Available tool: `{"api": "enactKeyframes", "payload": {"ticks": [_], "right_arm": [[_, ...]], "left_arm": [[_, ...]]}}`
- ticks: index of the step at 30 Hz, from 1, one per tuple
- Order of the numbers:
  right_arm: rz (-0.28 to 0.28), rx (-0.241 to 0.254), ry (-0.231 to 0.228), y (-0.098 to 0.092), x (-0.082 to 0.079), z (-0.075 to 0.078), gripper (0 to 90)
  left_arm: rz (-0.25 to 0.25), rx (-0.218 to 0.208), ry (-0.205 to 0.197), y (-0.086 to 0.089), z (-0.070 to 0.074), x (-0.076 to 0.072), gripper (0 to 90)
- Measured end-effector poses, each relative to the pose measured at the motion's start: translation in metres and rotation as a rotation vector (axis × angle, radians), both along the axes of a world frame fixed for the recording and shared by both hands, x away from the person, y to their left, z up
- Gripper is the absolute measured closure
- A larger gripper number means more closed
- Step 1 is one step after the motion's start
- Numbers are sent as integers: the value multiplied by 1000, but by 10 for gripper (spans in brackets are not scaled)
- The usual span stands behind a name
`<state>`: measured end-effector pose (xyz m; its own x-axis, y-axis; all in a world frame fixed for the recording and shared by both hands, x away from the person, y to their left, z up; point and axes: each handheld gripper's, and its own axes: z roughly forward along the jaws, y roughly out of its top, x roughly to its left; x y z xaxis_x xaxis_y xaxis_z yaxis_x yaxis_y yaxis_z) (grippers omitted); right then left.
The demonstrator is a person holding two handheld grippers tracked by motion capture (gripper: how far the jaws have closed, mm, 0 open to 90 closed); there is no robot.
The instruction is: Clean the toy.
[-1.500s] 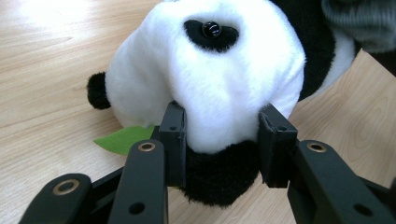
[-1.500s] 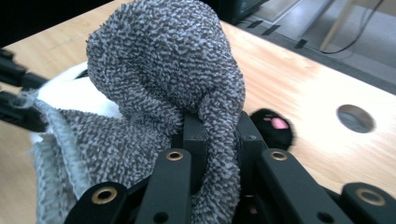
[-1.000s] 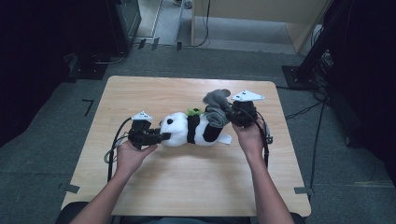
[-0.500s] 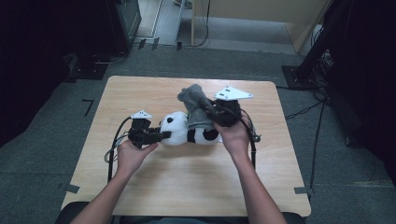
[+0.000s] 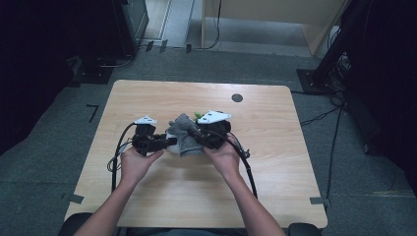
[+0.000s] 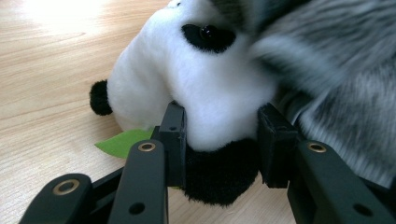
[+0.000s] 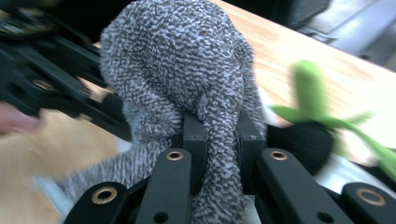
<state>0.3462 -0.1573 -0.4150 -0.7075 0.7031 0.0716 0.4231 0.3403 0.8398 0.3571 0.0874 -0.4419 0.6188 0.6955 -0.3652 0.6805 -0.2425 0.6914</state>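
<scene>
panda toy (image 6: 196,93) is pinched by the left gripper (image 5: 169,142) jaws on the desk (image 5: 275,147). grey sock (image 7: 187,79) is clamped in the right gripper (image 5: 194,133) jaws, draped over the panda.

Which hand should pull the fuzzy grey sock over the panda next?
Probably the right: the right gripper is shut on the grey sock, while the left gripper pins the panda.

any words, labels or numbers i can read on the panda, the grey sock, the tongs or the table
None: no readable text in any view.
Panda toy: plain black and white plush, no tag showing.
Grey sock: plain knit, no label.
Left tongs and right tongs: bare black parts, no print.
Table: bare wood grain.
</scene>
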Motion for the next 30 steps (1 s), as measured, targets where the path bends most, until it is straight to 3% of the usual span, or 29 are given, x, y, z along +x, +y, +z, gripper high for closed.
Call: {"api": "enactKeyframes", "payload": {"ticks": [9,12,21,24,27,30], "right_arm": [[-117,-23,-30,-53,4,12,805],[-148,1,-6,-72,6,14,806],[-172,-13,-31,-88,3,24,804],[-216,-58,-81,-94,0,30,803],[-251,-26,-85,-108,-1,39,804],[-262,47,-81,-120,-5,49,803]], "left_arm": [[-6,-19,1,2,0,2,612],[-15,-23,-14,-1,1,1,612],[-22,-19,-18,-2,2,-1,612],[-21,-14,-25,-2,2,-1,612],[-13,-16,-21,-1,1,-1,612],[-1,-27,0,0,2,-1,612]]}}
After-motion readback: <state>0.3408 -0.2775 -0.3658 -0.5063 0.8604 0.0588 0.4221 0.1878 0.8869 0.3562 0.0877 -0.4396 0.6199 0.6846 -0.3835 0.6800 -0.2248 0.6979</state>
